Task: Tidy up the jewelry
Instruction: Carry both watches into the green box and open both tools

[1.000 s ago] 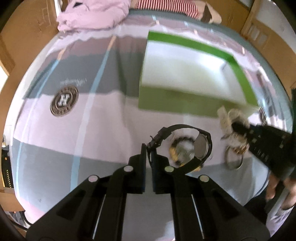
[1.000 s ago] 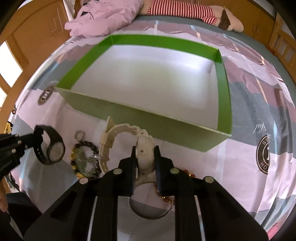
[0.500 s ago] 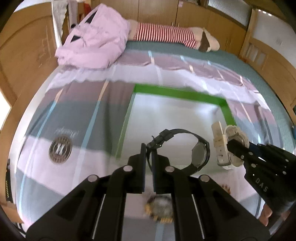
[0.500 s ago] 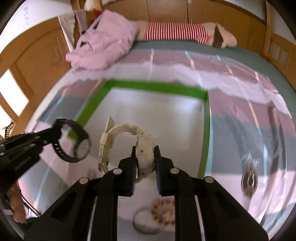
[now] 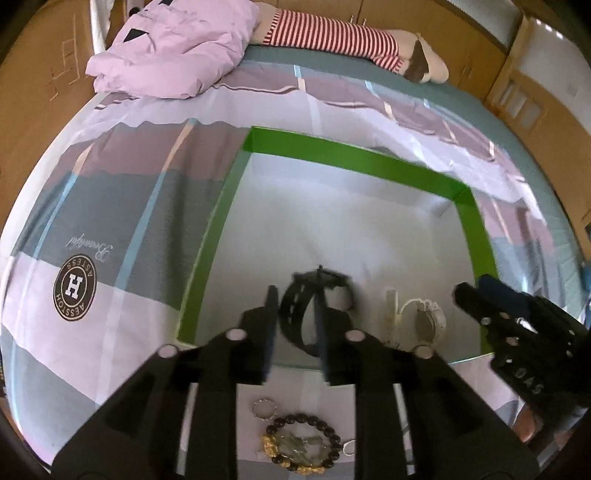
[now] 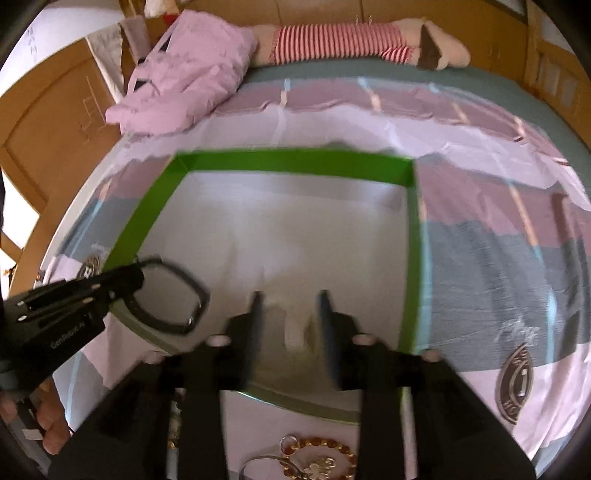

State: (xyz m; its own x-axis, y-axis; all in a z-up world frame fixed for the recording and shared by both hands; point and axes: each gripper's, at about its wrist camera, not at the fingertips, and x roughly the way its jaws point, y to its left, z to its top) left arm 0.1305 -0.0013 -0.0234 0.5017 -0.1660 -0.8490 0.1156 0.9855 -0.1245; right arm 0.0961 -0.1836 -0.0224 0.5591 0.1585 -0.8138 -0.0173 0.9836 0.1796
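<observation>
A green box (image 5: 354, 155) with a white floor lies on the bed. My left gripper (image 5: 295, 325) is open over the box's near edge; the black watch (image 5: 314, 314) is between its fingers, blurred, inside the box. My right gripper (image 6: 290, 321) is open; the white watch (image 6: 295, 332) lies between its fingers on the box floor. The white watch (image 5: 421, 321) shows in the left wrist view beside the right gripper (image 5: 480, 302). The black watch (image 6: 173, 295) and left gripper (image 6: 122, 284) show at left in the right wrist view.
On the bedspread in front of the box lie a dark bead bracelet with gold charms (image 5: 303, 443), a small ring (image 5: 264, 408), an amber bead bracelet (image 6: 321, 454) and a metal bangle (image 6: 258, 467). A pink jacket (image 5: 173, 48) and striped plush (image 5: 332, 33) lie at the bed's far end.
Both grippers have opened and let go of their watches. The black and white watches have dropped into the green box. Both grippers sit lower and closer to the box.
</observation>
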